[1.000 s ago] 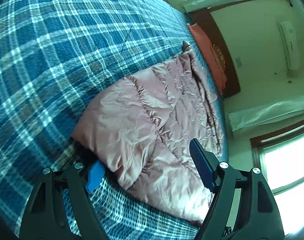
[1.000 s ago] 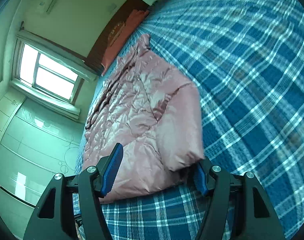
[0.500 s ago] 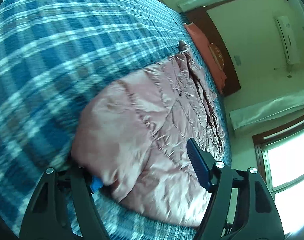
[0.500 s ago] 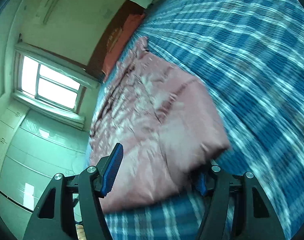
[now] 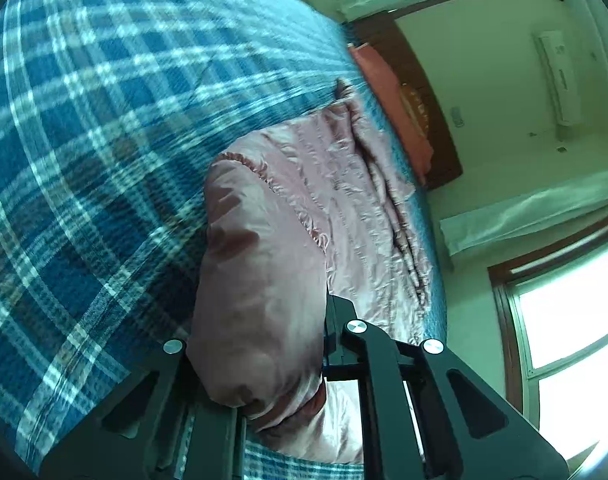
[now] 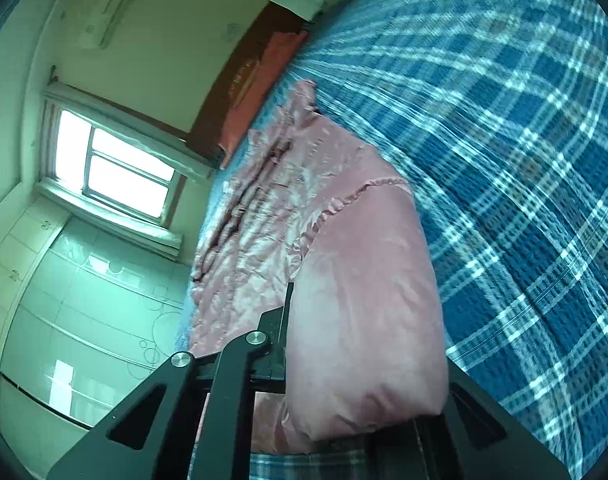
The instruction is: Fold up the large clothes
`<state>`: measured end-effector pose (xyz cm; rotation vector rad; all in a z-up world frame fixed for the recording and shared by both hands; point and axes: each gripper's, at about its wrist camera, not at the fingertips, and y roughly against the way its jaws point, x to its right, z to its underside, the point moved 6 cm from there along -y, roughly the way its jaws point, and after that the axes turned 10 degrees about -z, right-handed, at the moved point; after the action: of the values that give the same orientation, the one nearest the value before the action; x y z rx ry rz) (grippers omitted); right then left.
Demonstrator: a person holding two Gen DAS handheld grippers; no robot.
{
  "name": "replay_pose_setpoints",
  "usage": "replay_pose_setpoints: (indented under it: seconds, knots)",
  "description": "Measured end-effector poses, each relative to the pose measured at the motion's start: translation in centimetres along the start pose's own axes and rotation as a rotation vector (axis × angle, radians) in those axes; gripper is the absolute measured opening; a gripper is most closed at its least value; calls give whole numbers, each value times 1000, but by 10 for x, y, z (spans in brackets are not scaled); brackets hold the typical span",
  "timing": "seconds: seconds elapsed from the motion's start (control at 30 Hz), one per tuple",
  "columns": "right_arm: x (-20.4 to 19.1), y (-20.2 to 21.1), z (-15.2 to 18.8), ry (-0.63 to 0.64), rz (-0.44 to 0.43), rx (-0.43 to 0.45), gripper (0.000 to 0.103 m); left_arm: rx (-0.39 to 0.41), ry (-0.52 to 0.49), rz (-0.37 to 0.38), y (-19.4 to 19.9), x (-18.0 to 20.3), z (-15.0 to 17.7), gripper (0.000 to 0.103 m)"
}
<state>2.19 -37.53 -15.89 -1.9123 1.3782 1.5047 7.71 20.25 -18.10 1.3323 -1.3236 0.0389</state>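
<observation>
We see blue plaid bedspread [image 5: 84, 152], orange pillow [image 5: 392, 104] against wooden headboard [image 5: 424, 92], window [image 6: 120, 176], wall air conditioner [image 5: 558, 76].

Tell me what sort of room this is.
A bedroom, almost certainly. A bed with a blue plaid bedspread fills the view, an orange pillow lies against a dark wooden headboard, and a wall air conditioner hangs above. The pink puffy garment lies on the bedspread.
</observation>
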Motion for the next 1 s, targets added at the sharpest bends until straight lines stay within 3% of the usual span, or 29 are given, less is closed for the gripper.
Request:
replay_pose_setpoints:
  seconds: [0.4, 0.63, 0.73, 0.87, 1.0]
  knots:
    - [-55, 69, 29, 70, -109, -31, 9, 24, -55, 91, 94, 2, 16, 10]
    - [-107, 106, 26, 158, -202, -5, 9, 102, -135, 197, 160, 45, 17, 10]
    - [-121, 97, 8, 175, -250, 7, 9, 105, -161, 234, 162, 70, 4, 10]
    - [-128, 64, -31, 182, -286, 21, 9, 120, -202, 229, 136, 101, -26, 10]
    - [-130, -2, -89, 171, -274, 19, 9, 139, -222, 208, 91, 138, -73, 10]
